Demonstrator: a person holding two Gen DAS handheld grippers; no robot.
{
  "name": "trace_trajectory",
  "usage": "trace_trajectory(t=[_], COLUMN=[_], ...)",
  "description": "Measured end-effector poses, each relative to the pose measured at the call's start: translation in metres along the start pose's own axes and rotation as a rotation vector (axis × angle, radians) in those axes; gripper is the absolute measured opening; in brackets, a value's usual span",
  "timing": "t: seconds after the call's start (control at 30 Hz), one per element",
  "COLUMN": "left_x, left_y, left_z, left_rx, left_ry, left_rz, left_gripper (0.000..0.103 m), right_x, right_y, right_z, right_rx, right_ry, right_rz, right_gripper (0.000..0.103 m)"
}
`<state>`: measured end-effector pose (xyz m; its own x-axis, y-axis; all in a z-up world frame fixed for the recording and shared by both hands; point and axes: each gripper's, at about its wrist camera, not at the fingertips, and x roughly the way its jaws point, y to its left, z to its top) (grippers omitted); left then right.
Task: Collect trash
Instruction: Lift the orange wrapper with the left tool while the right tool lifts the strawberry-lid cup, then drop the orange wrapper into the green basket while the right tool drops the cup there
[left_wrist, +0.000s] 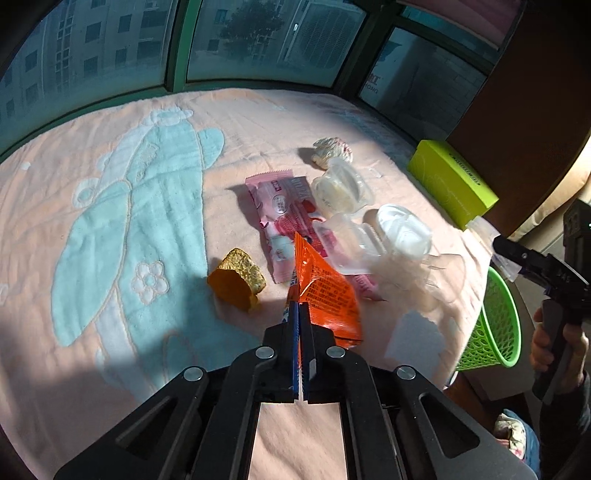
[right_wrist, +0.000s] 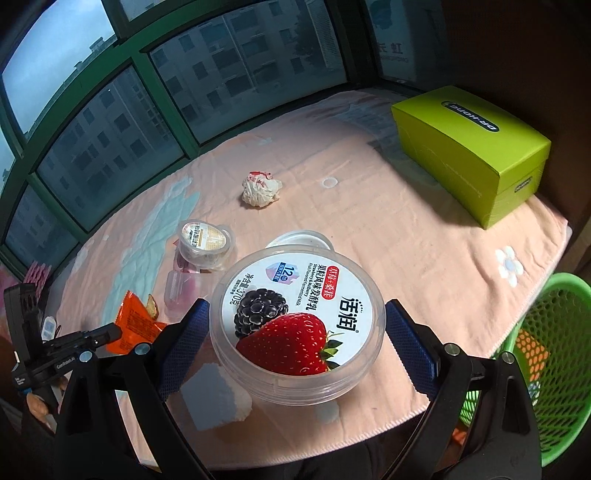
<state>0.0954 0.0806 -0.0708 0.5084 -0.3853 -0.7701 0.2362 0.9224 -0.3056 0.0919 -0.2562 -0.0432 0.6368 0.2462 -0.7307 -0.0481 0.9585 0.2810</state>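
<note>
My left gripper (left_wrist: 298, 306) is shut on an orange snack wrapper (left_wrist: 325, 291), held just above the pink cloth; the wrapper also shows in the right wrist view (right_wrist: 135, 325). My right gripper (right_wrist: 297, 328) is shut on a clear yogurt tub (right_wrist: 295, 325) with a strawberry lid, held above the table's near edge. On the cloth lie a pink wrapper (left_wrist: 284, 218), a yellow cake piece (left_wrist: 238, 282), a small clear cup (left_wrist: 341, 188), a crumpled paper ball (left_wrist: 332, 151) and clear plastic packaging (left_wrist: 388, 236). The green mesh basket (right_wrist: 554, 354) stands off the table's right edge.
A lime-green box (right_wrist: 469, 151) sits at the table's far right corner. Windows run behind the table. A brown wall or cabinet (left_wrist: 524, 92) rises on the right. The basket (left_wrist: 495, 325) holds some trash.
</note>
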Motion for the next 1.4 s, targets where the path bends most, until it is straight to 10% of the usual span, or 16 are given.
trace_trajectory(t=[0.53, 0.9, 1.4], left_x=[-0.076, -0.015, 0.096], left_y=[-0.074, -0.213, -0.372], left_z=[0.020, 0.056, 0.038], left_rx=[0.134, 0.319, 0.493], left_ry=[-0.113, -0.060, 0.160], left_rz=[-0.132, -0.308, -0.419], left_gripper=[0.001, 0.001, 0.001], right_x=[-0.053, -0.073, -0.092], right_y=[-0.072, -0.173, -0.250], right_z=[-0.037, -0.086, -0.125], right_rx=[0.124, 0.252, 0.372], right_ry=[-0.058, 0.013, 0.084], right_rz=[-0.098, -0.296, -0.361], right_gripper=[0.093, 0.093, 0.095])
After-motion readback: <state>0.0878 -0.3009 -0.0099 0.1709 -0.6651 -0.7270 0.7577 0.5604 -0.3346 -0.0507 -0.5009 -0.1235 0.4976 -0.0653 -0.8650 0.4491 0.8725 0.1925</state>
